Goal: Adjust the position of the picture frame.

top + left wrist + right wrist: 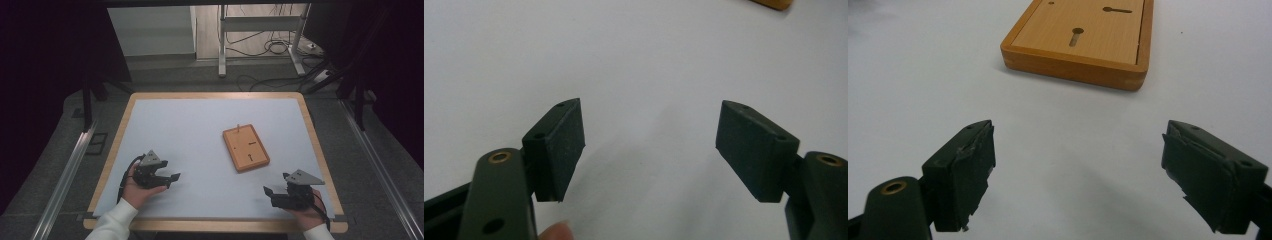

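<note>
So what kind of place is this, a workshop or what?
Probably a lab recording bench: a white-topped table with wooden edging, dark curtains around it, loose cables on the floor behind, and one wooden board set out for handling.

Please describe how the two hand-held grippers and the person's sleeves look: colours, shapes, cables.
Both the left gripper and the right gripper are black, each topped by a grey three-cornered plate. Each has two thick black block-shaped pads on arms with brass-coloured rivets. The right gripper's pads look frayed at the edges. A black cable trails from the left gripper. The sleeves are white.
</note>
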